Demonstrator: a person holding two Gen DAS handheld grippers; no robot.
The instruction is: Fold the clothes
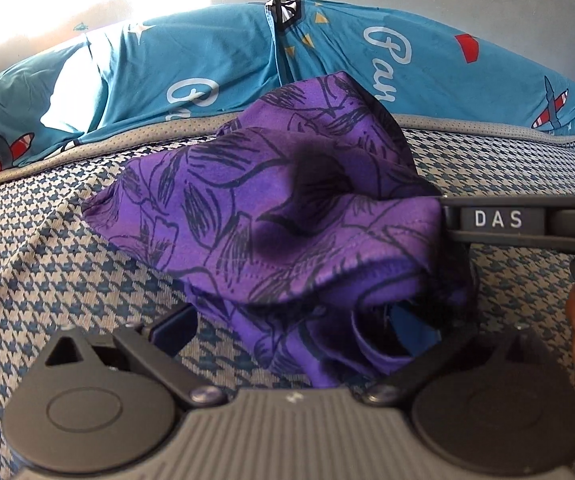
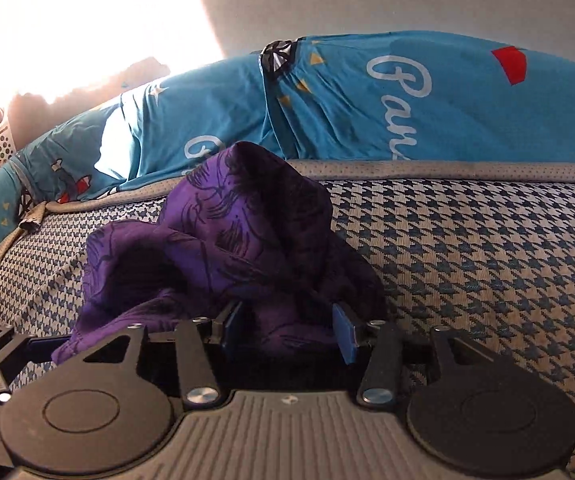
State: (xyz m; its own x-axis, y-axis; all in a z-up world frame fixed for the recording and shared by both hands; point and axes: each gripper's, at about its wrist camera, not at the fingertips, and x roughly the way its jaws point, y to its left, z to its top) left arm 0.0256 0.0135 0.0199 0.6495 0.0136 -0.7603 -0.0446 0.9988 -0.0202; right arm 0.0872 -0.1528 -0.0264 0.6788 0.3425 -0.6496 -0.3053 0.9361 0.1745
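Right up against both lenses sat the gripper bodies, and beyond them spread the houndstooth mattress [image 2: 487, 248], with a blue printed duvet [image 1: 215, 60] banked along its far edge. On the mattress, about midway across, lay the purple garment [image 1: 271, 208], bunched into a loose heap with 1 fold peaking upward; its long axis ran roughly from the left gripper's side across to the right gripper's.

The right gripper [image 2: 287, 332] was the more engaged of the 2: its blue pads [image 2: 345, 336] stood apart with purple cloth bulging between them, and they did not look pressed onto it. The left gripper [image 1: 299, 332] had its fingers spread wide; cloth draped over the space between them and hid the right-hand pad, so no clamp showed there.

Both sets of fingers met the near edge of the heap, so the cloth lay ahead of them and slightly above.
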